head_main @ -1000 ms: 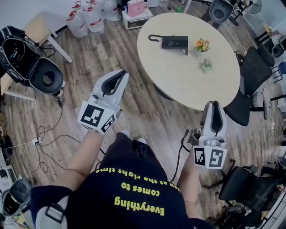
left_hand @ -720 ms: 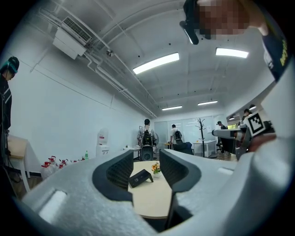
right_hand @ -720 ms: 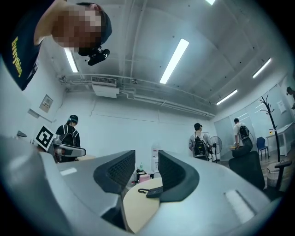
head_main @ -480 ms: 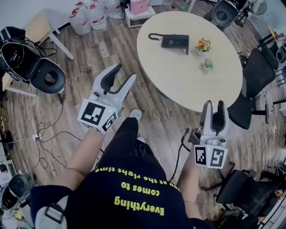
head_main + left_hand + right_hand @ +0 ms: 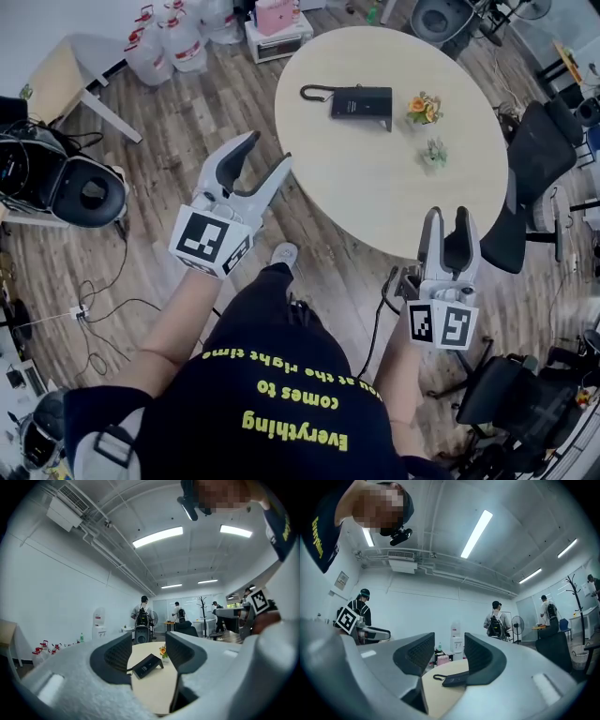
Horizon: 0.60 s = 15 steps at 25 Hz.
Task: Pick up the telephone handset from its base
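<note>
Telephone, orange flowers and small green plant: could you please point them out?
telephone (image 5: 361,100), head view, black body's middle.
orange flowers (image 5: 422,106), head view, the blossoms.
small green plant (image 5: 433,150), head view, its leaves.

telephone (image 5: 362,101): black | table (image 5: 375,192): beige | flowers (image 5: 420,105): seemingly orange | floor (image 5: 187,122): brown wood-grain

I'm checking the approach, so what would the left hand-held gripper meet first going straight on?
Likely the telephone on the round table, framed between its opening jaws; the way there looks free, though depth is unclear.
</note>
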Motion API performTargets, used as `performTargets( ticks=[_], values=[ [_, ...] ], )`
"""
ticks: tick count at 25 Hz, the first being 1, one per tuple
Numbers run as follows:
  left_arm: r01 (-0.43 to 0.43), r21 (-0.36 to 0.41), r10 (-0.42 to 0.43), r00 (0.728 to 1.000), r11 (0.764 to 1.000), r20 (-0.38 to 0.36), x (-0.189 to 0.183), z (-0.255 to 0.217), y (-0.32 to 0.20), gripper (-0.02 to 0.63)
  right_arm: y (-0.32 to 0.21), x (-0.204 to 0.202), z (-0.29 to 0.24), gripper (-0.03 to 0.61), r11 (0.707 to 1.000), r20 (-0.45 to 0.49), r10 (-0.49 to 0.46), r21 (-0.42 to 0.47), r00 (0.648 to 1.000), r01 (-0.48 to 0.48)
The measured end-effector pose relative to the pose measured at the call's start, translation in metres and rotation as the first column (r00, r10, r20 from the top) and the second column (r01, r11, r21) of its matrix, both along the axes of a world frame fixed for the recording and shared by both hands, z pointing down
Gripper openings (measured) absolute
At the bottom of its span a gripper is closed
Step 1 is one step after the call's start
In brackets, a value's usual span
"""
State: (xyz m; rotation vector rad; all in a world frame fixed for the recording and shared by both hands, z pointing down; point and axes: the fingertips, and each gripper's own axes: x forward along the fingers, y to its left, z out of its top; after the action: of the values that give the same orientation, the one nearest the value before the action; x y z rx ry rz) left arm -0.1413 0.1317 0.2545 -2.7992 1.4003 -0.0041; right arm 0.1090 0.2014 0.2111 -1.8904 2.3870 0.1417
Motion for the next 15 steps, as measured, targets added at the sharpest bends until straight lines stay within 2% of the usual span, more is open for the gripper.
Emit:
performTargets(
  ticks=[7, 15],
  values=[
    [-0.070, 0.014, 0.070, 0.998, 0.997, -0.005, -0.002, -0.011, -0.074, 0.243, -0.064, -0.018, -0.010, 0.206, 0.999, -0.014, 0.033, 0.010, 0.999, -0.033],
    [-0.083, -0.014, 0.083, 0.996, 0.996, -0.046, 0.000, -0.007, -0.127, 0.298, -0.098, -0.021, -0.002, 0.216, 0.998, -0.025, 0.052, -0.022, 0.998, -0.053]
  ],
)
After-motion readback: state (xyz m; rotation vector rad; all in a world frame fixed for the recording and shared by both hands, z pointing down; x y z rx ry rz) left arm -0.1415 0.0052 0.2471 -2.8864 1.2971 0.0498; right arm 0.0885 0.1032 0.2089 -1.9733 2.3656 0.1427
